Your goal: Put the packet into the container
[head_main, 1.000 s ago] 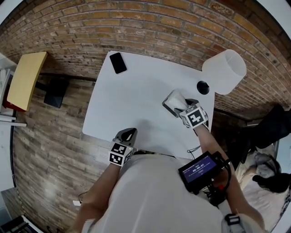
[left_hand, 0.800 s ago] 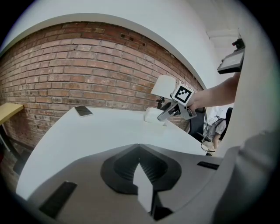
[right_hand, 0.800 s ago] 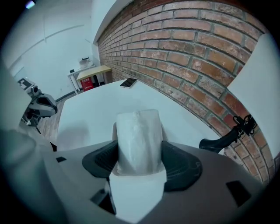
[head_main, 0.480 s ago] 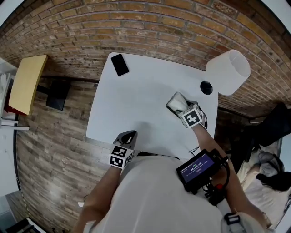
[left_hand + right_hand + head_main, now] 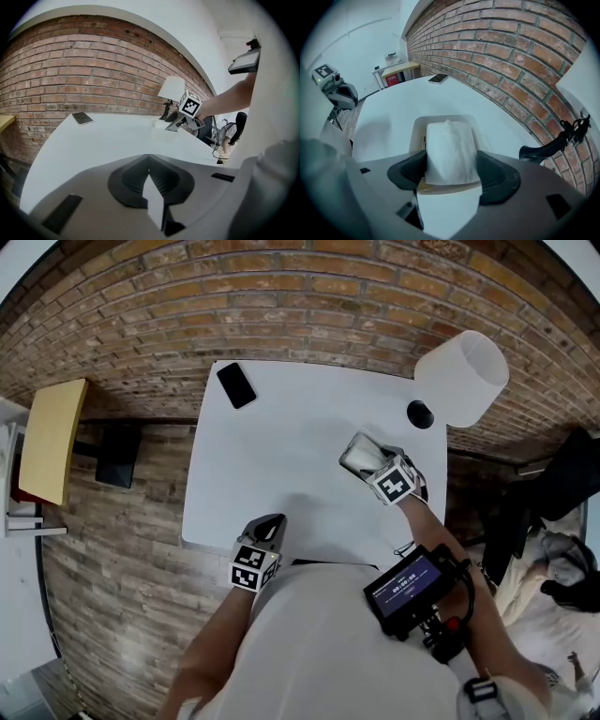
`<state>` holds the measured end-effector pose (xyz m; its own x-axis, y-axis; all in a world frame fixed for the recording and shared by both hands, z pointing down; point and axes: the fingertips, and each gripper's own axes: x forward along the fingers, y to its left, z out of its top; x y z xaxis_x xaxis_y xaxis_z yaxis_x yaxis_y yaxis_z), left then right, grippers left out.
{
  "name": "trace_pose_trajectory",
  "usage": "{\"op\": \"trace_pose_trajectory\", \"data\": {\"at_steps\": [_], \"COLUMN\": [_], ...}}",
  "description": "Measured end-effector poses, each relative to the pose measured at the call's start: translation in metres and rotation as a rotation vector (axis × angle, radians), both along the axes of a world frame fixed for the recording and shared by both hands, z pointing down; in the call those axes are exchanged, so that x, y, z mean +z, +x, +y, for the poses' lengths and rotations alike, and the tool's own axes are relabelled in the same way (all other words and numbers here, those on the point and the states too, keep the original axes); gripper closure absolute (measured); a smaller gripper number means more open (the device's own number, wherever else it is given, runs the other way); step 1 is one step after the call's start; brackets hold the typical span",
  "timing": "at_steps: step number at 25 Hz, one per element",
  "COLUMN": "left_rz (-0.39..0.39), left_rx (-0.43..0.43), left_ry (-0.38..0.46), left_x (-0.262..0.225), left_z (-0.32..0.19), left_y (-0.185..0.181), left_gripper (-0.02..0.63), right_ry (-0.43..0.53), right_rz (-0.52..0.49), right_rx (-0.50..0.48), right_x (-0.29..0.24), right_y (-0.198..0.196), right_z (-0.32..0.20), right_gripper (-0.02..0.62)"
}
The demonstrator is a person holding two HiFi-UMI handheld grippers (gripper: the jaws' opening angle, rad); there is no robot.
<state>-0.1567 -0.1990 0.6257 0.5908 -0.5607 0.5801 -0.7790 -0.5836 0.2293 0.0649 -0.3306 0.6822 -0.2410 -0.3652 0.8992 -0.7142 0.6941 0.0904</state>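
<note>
Near the desk's [image 5: 281, 446] right edge, the packet [image 5: 450, 150] hangs over the container [image 5: 440, 121]. Released askew, it could catch the rim and tip out. The right gripper's [image 5: 451, 166] fingers [image 5: 499, 176] stand wide, clamped on the packet's sides. The left gripper [image 5: 150, 177], at the near edge, is closed and empty.

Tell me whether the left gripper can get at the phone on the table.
Probably yes. The table between the left gripper and the phone is bare, so nothing blocks the way. The phone lies at the far corner, though: a long stretch.
</note>
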Motion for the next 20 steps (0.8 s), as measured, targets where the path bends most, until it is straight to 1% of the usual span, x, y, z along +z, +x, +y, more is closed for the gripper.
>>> {"op": "trace_pose_trajectory", "data": {"at_steps": [4, 7, 11, 14, 16, 20], "left_rz": [0.004, 0.009, 0.024, 0.003, 0.009, 0.017], "left_rx": [0.040, 0.071, 0.139, 0.122, 0.120, 0.172], "left_ry": [0.006, 0.008, 0.007, 0.032, 0.034, 0.037], "left_x": [-0.001, -0.001, 0.002, 0.000, -0.001, -0.004], "left_z": [-0.008, -0.012, -0.010, -0.022, -0.021, -0.009], "left_y": [0.004, 0.008, 0.019, 0.012, 0.022, 0.046], "left_gripper": [0.597, 0.597, 0.597, 0.597, 0.597, 0.597], "right_ry": [0.036, 0.059, 0.117, 0.181, 0.209, 0.273], "right_rz": [-0.065, -0.080, -0.100, -0.157, -0.188, -0.222], "right_rx": [0.035, 0.056, 0.111, 0.111, 0.135, 0.201], "right_x": [-0.012, -0.023, -0.037, -0.050, -0.065, -0.083], "right_y": [-0.004, -0.003, 0.012, 0.000, 0.008, 0.030], "right_z": [0.001, 0.002, 0.010, -0.005, 0.003, 0.029], "right_gripper": [0.276, 0.276, 0.278, 0.278, 0.281, 0.413]}}
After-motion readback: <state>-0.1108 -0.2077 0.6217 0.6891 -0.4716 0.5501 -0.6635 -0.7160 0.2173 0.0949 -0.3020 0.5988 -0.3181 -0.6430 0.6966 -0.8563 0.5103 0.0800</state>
